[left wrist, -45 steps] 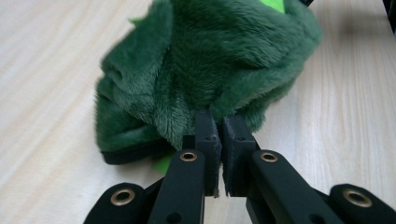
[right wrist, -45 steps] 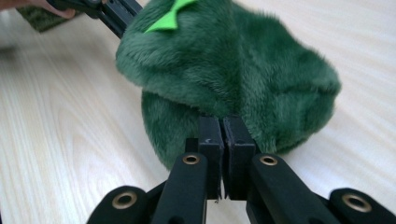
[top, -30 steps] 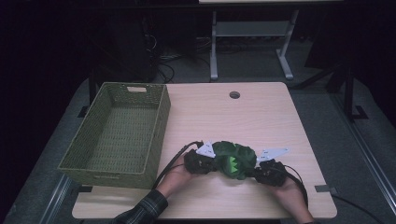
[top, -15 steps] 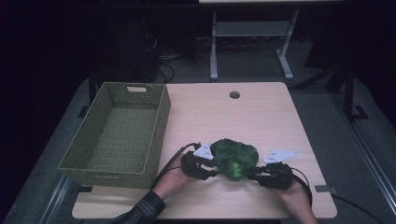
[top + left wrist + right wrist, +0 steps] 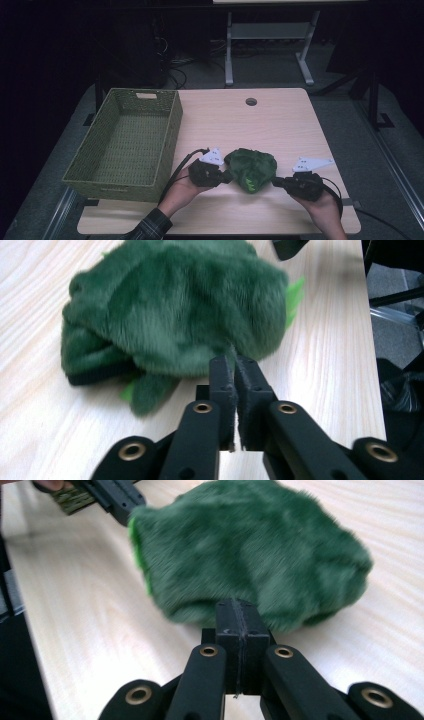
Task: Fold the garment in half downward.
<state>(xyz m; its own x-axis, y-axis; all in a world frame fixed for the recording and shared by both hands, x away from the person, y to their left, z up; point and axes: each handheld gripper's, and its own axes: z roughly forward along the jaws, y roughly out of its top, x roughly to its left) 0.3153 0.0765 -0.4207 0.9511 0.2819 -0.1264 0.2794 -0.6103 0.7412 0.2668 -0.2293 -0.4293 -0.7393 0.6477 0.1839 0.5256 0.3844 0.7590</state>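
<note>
Both grippers pinch the green plush (image 5: pixel 250 169) low over the bench (image 5: pixel 280 125): left gripper (image 5: pixel 235 375) clamped on a thin tuft, right gripper (image 5: pixel 239 615) closed at its edge. Such slim bites could slip, dropping it short of the basket (image 5: pixel 127 140).

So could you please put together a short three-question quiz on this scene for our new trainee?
1. True or false: the fuzzy dark green plush toy lies inside the olive woven basket.
2. Which gripper's jaws pinch a tuft of the toy's fur: (a) left gripper, (b) right gripper?
3. Fill in: the basket stands on the light wooden table to the toy's ____.

Key:
1. False; it lies on the table between both grippers.
2. (a); the right gripper's jaws are shut at the toy's edge, with no fur visibly between them.
3. Left.
</note>
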